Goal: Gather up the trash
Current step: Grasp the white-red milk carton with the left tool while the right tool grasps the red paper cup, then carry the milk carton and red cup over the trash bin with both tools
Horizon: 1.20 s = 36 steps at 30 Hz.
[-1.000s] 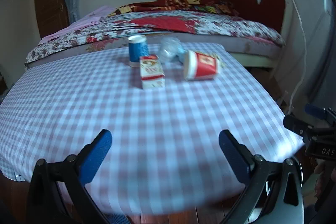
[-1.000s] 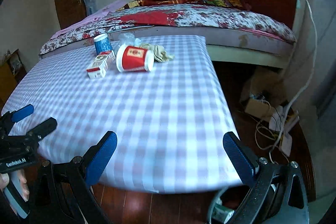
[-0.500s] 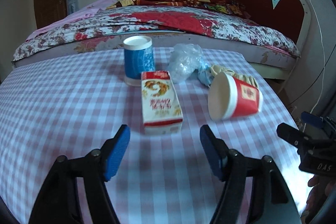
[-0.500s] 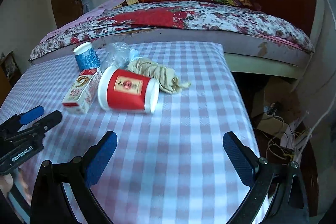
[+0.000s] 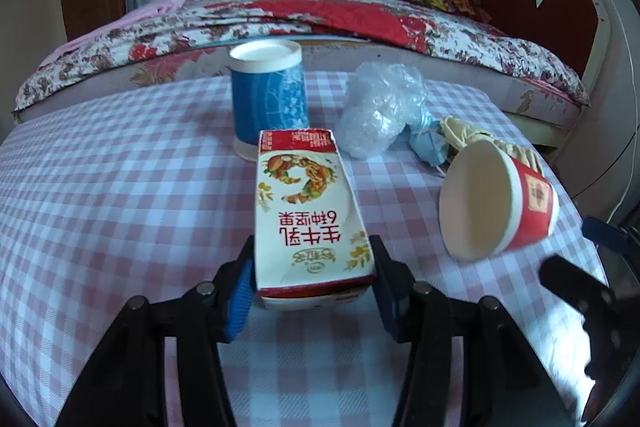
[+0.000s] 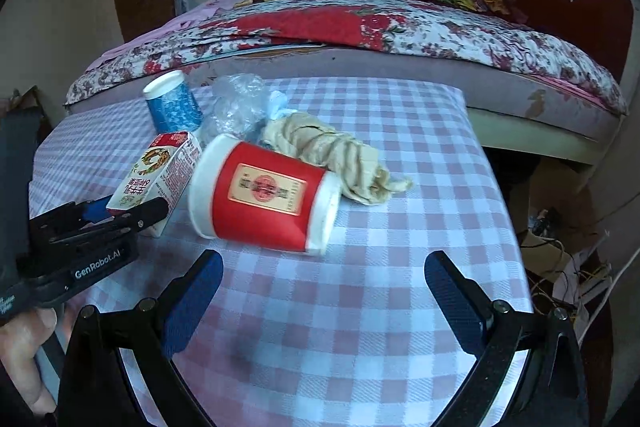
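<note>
A white and red milk carton (image 5: 310,215) lies flat on the checked tablecloth (image 5: 120,195). My left gripper (image 5: 312,287) has its blue pads against both sides of the carton's near end. It also shows in the right wrist view (image 6: 156,175). A red paper cup (image 6: 264,195) lies on its side just ahead of my right gripper (image 6: 320,299), which is open and empty. Behind stand a blue cup (image 5: 268,95), a crumpled clear plastic bag (image 5: 380,107), a light blue wad (image 5: 428,143) and a crumpled beige rag (image 6: 336,151).
A bed (image 6: 380,27) with a floral quilt runs along the table's far edge. The table's right edge (image 6: 504,187) drops to a wooden floor with cables and boxes (image 6: 560,255). The left gripper's body (image 6: 80,239) is at the left in the right wrist view.
Both grippers moved forward toward the trash. The left gripper's fingers narrowed and closed onto the milk carton. The right gripper stayed open and came close to the red cup.
</note>
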{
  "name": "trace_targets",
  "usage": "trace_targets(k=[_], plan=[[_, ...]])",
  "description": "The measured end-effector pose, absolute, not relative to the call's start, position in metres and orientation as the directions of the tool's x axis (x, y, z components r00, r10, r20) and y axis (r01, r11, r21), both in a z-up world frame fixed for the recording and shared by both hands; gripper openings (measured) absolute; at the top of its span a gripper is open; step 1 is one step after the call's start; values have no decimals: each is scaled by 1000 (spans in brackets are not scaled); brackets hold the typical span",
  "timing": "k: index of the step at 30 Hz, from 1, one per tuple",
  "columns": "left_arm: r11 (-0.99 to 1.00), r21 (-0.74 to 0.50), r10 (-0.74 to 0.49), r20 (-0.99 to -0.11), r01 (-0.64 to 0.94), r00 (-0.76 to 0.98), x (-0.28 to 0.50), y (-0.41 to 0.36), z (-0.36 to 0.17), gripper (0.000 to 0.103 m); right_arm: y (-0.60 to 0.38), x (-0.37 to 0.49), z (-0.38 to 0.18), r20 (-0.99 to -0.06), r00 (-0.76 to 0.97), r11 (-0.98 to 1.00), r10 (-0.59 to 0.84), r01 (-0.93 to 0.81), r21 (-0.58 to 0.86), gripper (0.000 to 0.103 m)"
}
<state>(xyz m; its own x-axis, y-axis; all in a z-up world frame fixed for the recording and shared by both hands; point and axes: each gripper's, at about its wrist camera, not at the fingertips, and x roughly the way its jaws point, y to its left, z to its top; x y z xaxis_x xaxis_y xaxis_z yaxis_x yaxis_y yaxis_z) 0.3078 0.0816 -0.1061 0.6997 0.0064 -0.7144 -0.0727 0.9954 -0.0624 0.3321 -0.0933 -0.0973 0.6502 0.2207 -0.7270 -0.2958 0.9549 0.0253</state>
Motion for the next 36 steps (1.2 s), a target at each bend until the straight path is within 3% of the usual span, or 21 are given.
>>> trace_targets(k=[13, 14, 16, 36], plan=[[995, -66, 7, -704, -75, 710, 289, 89, -101, 53, -54, 362, -108, -739, 618, 954, 269, -274, 118, 102], [995, -65, 6, -704, -73, 710, 288, 89, -101, 53, -55, 364, -109, -741, 611, 954, 278, -265, 139, 100], [996, -65, 3, -701, -68, 713, 286, 88, -99, 53, -58, 365, -111, -741, 608, 954, 284, -254, 157, 83], [999, -45, -41, -652, 15, 757, 212, 41, -66, 53, -123, 266, -67, -667, 703, 963, 248, -255, 90, 83]])
